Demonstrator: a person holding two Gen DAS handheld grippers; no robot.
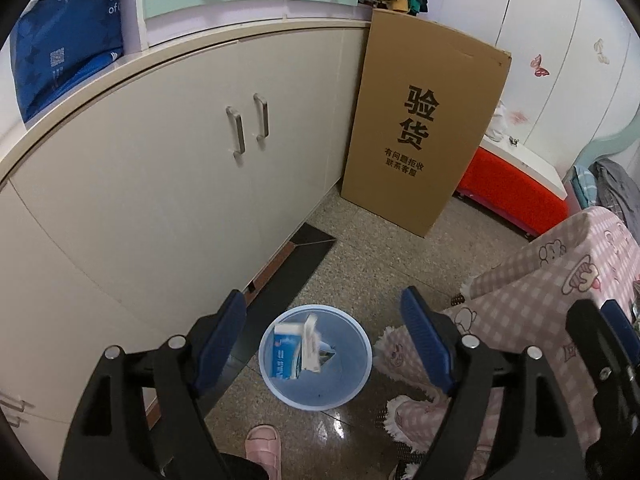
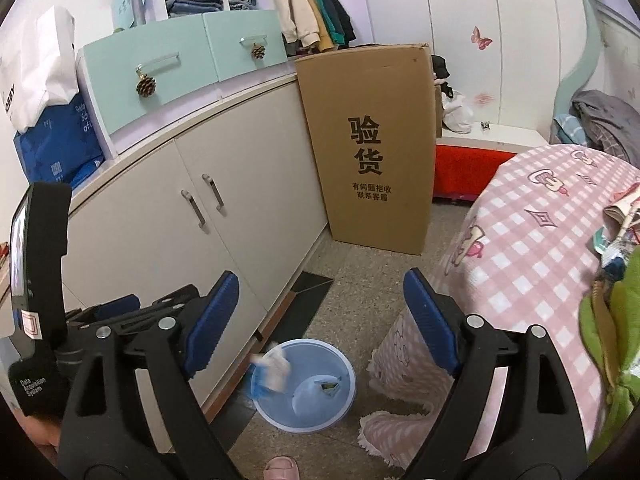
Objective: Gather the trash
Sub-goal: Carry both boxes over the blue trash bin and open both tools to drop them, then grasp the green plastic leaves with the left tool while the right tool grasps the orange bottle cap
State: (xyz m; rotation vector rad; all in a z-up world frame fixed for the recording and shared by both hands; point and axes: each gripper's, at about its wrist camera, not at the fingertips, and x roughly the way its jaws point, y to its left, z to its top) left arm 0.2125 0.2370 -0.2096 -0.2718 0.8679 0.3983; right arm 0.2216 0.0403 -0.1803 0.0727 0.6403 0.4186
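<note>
A pale blue trash bin (image 1: 352, 372) stands on the speckled floor by the cabinet; it also shows in the right wrist view (image 2: 340, 392). A blue and white carton (image 1: 290, 350) with white paper is dropping into it, blurred in the right wrist view (image 2: 270, 372). A small scrap (image 2: 329, 386) lies in the bin's bottom. My left gripper (image 1: 324, 344) is open and empty, high above the bin. My right gripper (image 2: 320, 320) is open and empty, above the bin's right side. More trash (image 2: 620, 220) lies on the pink checked table cover at the far right.
A cream cabinet (image 1: 180, 184) runs along the left. A tall cardboard box (image 1: 420, 128) leans at its end, with a red bench (image 1: 508, 192) behind. The pink covered table (image 2: 540, 248) is at the right. A pink slipper (image 1: 262, 446) is near the bin.
</note>
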